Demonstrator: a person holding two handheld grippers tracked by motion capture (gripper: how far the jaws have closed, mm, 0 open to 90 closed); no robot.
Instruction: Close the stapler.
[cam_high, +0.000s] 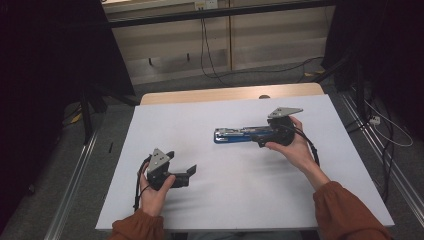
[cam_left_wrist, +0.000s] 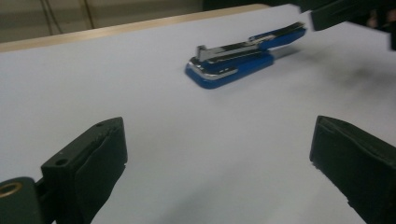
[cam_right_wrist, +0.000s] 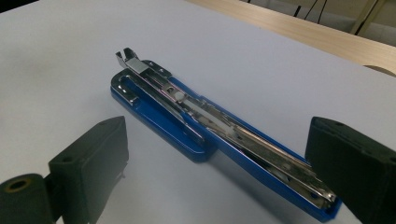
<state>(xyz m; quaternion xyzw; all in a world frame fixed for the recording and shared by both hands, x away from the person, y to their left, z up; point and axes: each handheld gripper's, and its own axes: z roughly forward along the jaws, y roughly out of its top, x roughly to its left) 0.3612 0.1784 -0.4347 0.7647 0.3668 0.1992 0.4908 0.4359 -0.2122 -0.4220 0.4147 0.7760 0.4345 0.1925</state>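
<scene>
A blue stapler (cam_high: 237, 135) with a chrome magazine lies on the white table top (cam_high: 225, 200), right of centre. It is swung open, so its staple channel (cam_right_wrist: 187, 112) shows. My right gripper (cam_high: 262, 136) is at the stapler's right end and stands open. In the right gripper view (cam_right_wrist: 219, 163) its jaws stand wide on either side of the blue arm without touching it. My left gripper (cam_high: 181, 162) is open at the front left, with bare table between its jaws (cam_left_wrist: 219, 154). It faces the stapler (cam_left_wrist: 238, 58) from some way off. The right gripper (cam_left_wrist: 343, 11) shows beyond the stapler.
The white sheet covers a wooden table whose far edge (cam_high: 225, 94) is exposed. Metal rails (cam_high: 75, 185) run along the floor on both sides. Cables (cam_high: 210, 65) trail on the floor behind the table, and dark curtains (cam_high: 50, 60) hang at left and right.
</scene>
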